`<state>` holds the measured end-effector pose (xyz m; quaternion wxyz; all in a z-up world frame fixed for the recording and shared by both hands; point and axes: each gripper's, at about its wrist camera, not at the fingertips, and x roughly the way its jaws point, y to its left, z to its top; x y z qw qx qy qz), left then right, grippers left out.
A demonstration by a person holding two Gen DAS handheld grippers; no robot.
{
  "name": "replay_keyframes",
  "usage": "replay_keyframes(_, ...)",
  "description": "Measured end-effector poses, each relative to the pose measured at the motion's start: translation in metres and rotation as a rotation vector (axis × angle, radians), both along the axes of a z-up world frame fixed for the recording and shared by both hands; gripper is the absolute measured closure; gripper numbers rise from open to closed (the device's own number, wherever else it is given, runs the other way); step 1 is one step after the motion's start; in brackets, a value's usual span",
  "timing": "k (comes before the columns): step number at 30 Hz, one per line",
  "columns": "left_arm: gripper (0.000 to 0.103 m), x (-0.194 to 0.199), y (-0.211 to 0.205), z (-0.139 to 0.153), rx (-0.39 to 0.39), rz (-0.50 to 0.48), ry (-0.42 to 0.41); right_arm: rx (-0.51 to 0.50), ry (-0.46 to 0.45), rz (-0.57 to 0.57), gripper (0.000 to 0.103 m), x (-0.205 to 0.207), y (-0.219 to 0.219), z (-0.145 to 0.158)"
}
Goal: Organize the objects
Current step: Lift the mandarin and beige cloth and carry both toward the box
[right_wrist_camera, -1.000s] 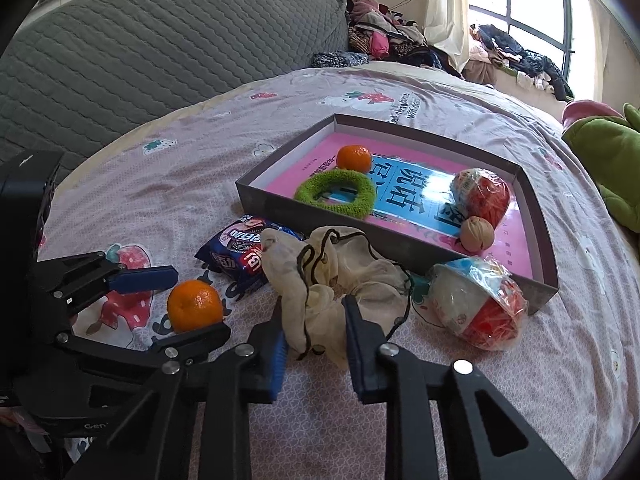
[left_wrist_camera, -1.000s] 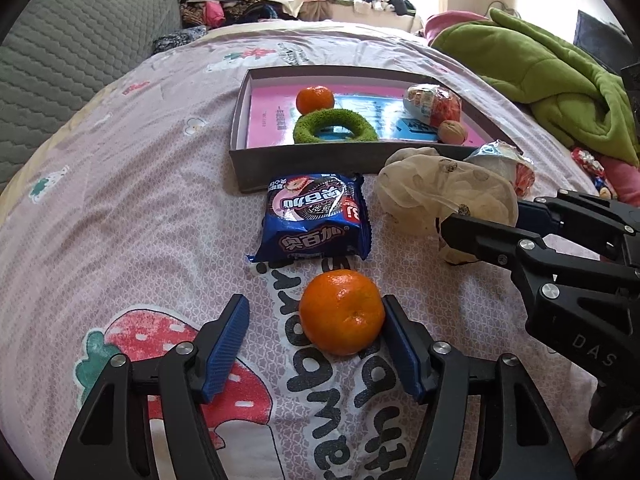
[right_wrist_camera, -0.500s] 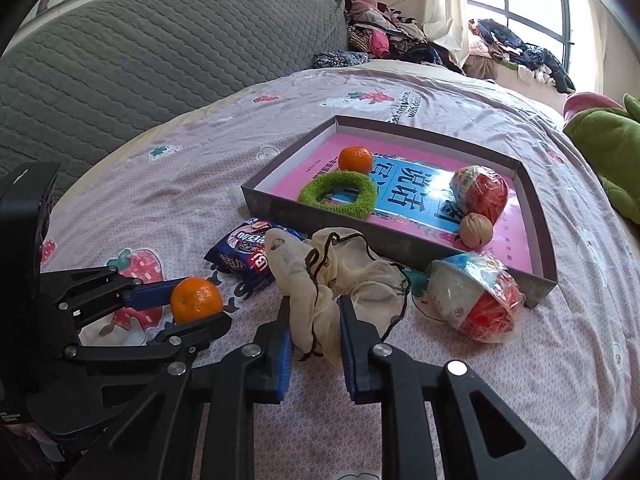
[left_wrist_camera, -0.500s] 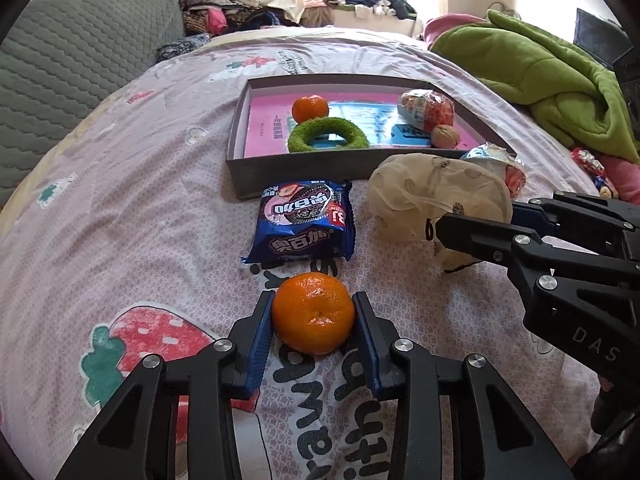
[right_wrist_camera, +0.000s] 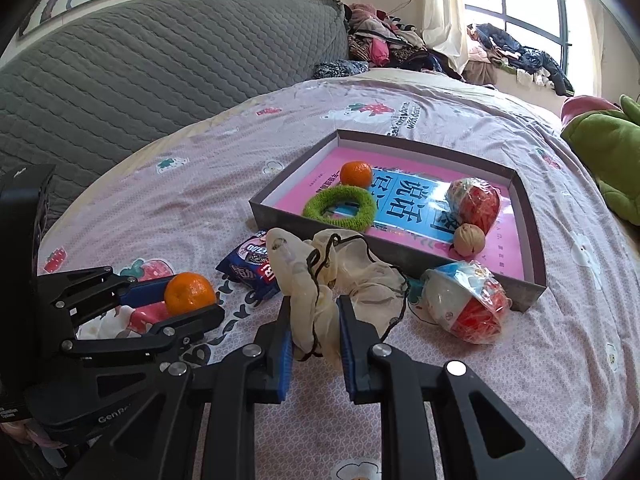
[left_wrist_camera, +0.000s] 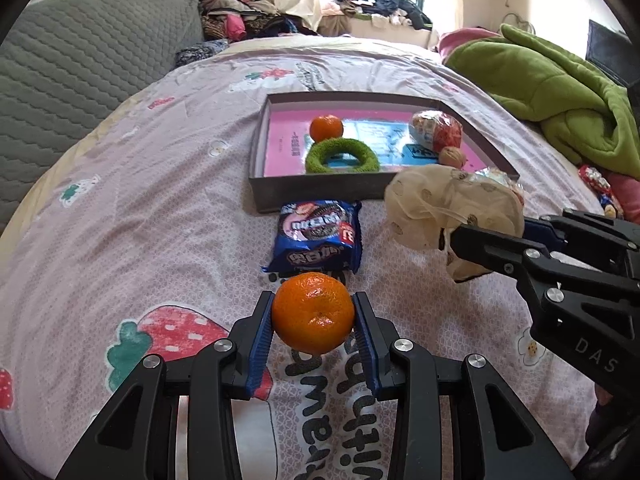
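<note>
My left gripper [left_wrist_camera: 314,320] is shut on an orange mandarin [left_wrist_camera: 313,313], held just above the bedsheet; it also shows in the right wrist view [right_wrist_camera: 189,293]. My right gripper [right_wrist_camera: 314,322] is shut on a beige drawstring cloth pouch [right_wrist_camera: 320,272], lifted off the sheet; the pouch shows in the left wrist view [left_wrist_camera: 448,208]. A grey box [right_wrist_camera: 532,236] ahead holds a second mandarin [right_wrist_camera: 356,173], a green ring [right_wrist_camera: 340,210], a wrapped red ball [right_wrist_camera: 474,204] and a walnut [right_wrist_camera: 469,239].
A blue cookie packet [left_wrist_camera: 318,238] lies on the sheet between the mandarin and the box. A second wrapped ball [right_wrist_camera: 466,302] lies by the box's near corner. A green blanket [left_wrist_camera: 560,96] lies at the right, a grey headboard [right_wrist_camera: 160,80] at the left.
My left gripper closed on the mandarin and lifted it. My right gripper tightened on the pouch and raised it off the sheet.
</note>
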<state>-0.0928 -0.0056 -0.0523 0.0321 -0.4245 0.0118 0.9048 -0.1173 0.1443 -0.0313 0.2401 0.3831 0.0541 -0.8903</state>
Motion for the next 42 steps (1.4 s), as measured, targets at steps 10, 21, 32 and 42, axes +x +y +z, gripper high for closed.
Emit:
replay_keyframes(10,0.064,0.003,0.000,0.015,-0.005,0.017,0.024,-0.028,0.029,-0.006,0.083,0.005,0.007,0.015)
replay_keyframes(21,0.064,0.003,0.006,0.031,-0.033,0.048,0.036,-0.066,0.064,-0.016,0.083,0.012,0.015,0.032)
replay_keyframes(32,0.064,0.002,0.017,0.052,-0.040,0.044,0.071,-0.128,0.107,-0.059,0.083,0.013,0.033,0.051)
replay_keyframes(42,0.064,0.000,0.022,0.068,-0.039,0.036,0.106,-0.168,0.152,-0.086,0.083,0.017,0.047,0.068)
